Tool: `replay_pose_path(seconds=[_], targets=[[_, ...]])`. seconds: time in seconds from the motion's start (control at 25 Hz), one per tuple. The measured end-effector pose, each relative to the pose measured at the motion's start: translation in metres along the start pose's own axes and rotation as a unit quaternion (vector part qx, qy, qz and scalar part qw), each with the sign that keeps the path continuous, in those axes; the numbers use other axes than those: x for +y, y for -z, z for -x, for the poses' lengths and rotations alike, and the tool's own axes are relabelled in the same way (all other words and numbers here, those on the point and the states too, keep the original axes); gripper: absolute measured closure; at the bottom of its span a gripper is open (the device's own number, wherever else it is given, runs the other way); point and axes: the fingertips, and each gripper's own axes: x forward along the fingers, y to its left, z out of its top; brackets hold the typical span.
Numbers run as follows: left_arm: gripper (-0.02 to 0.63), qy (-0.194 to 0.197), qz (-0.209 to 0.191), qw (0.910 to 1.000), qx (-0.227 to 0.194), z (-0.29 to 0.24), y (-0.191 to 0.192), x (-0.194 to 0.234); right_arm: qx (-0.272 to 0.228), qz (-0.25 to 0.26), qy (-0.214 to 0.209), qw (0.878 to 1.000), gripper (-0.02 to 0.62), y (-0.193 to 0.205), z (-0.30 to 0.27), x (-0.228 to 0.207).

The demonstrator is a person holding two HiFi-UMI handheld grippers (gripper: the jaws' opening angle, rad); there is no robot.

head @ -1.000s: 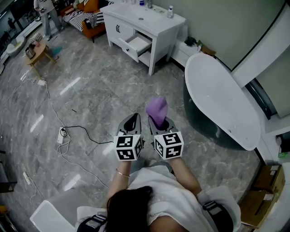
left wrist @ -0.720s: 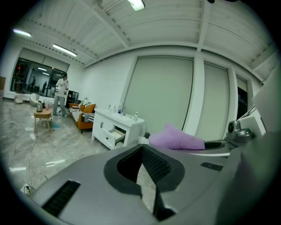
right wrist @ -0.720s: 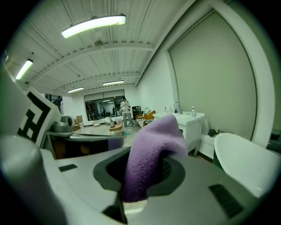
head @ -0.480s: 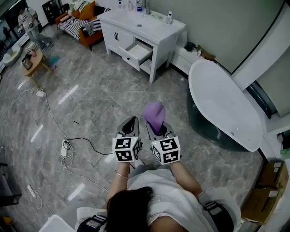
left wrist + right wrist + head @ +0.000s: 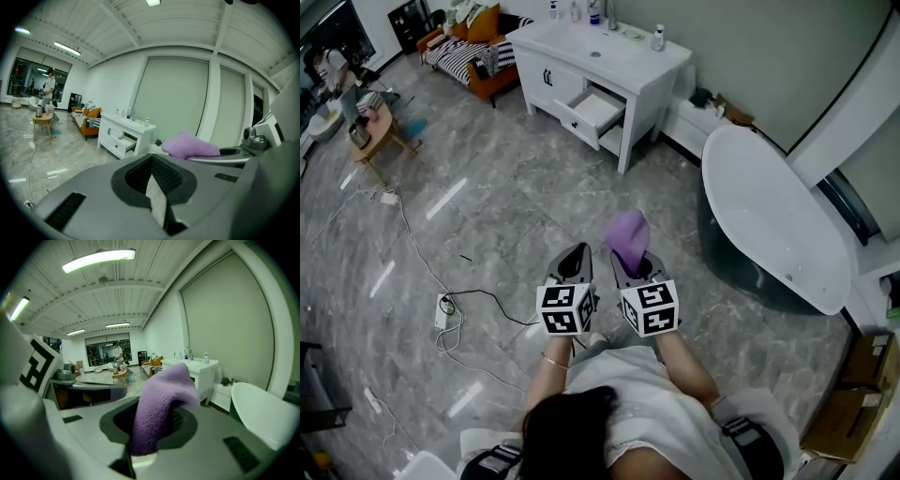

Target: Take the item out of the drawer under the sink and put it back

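Purple fleecy cloth (image 5: 627,230) was out, pinched between right gripper (image 5: 631,265) fingers | left gripper (image 5: 573,259) fingers met, empty | open white drawer (image 5: 595,110) under sink stood well apart | putting back judged undone.

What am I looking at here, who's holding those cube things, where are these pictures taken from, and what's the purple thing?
A person holds a two-jaw gripper in each hand; the marker cubes belong to them. The head view looks down from the person's head onto a grey floor, a white sink cabinet with one drawer open, and a bathtub. The other two cameras ride on the grippers, looking along their jaws. The left gripper is shut and empty. The right gripper is shut on a purple cloth.
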Motion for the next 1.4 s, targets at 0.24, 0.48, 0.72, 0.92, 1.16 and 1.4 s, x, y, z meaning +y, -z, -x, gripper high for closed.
replay_pose_path(seconds=[0.24, 0.48, 0.72, 0.92, 1.16, 1.4], targets=[[0.601, 0.018, -0.002, 0.9998, -0.006, -0.003, -0.005, -0.009, -0.012, 0.0, 0.002, 1.0, 0.5, -0.01, -0.006, 0.0], [0.601, 0.019, 0.0, 0.9998, -0.004, -0.007, -0.005, -0.01, -0.005, -0.008, 0.008, 1.0, 0.5, -0.006, -0.008, -0.006], [0.601, 0.018, -0.003, 0.9998, -0.006, -0.016, -0.008, -0.01, -0.007, -0.006, 0.019, 1.0, 0.5, -0.009, -0.015, -0.019], [0.601, 0.013, -0.001, 0.9999, -0.004, -0.03, -0.012, -0.008, -0.014, -0.002, 0.011, 1.0, 0.5, -0.02, -0.025, -0.029], [0.601, 0.011, -0.002, 0.9999, -0.001, -0.053, -0.019, -0.007, -0.011, -0.001, 0.005, 1.0, 0.5, -0.027, -0.041, -0.046], [0.601, 0.009, -0.005, 0.9999, 0.001, -0.082, -0.031, -0.007, -0.009, -0.006, -0.002, 1.0, 0.5, -0.036, -0.061, -0.068]])
